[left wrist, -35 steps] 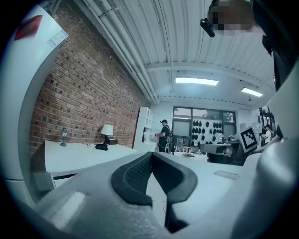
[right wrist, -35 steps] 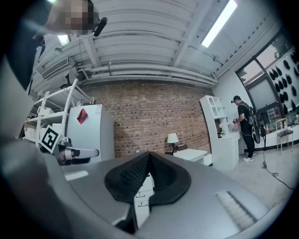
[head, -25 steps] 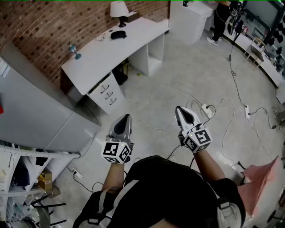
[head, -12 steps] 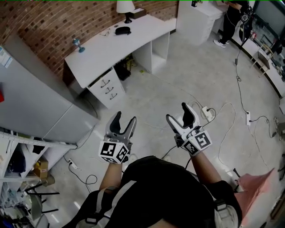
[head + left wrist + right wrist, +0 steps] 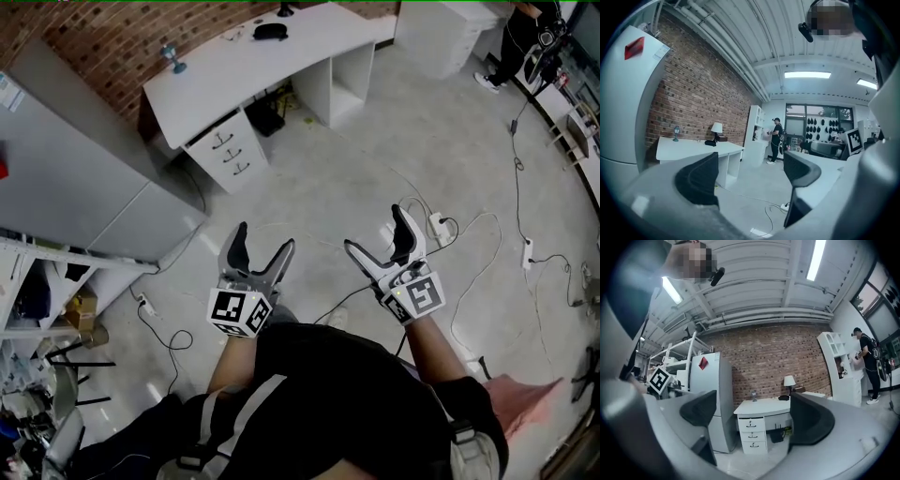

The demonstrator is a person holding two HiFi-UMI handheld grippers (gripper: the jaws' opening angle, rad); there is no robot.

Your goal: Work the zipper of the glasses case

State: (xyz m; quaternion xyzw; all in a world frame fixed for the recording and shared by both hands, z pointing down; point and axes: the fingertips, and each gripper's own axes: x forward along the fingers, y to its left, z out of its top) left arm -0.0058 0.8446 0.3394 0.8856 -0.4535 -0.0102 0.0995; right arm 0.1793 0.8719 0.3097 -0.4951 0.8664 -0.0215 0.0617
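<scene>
Claws hang near the body: left claw [image 5: 263, 239] and right claw [image 5: 377, 230] have just been opening wide, both empty. Well beyond them, the dark glasses case [image 5: 270, 31] lies along the tabletop's [image 5: 234, 75] back edge, straight ahead of the left claw, probably nearer it.

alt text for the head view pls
Seen from above, a person holds the left gripper and right gripper over a grey floor, both empty, their jaws having just been opening. A white desk with a small dark object on it stands ahead by a brick wall.
</scene>
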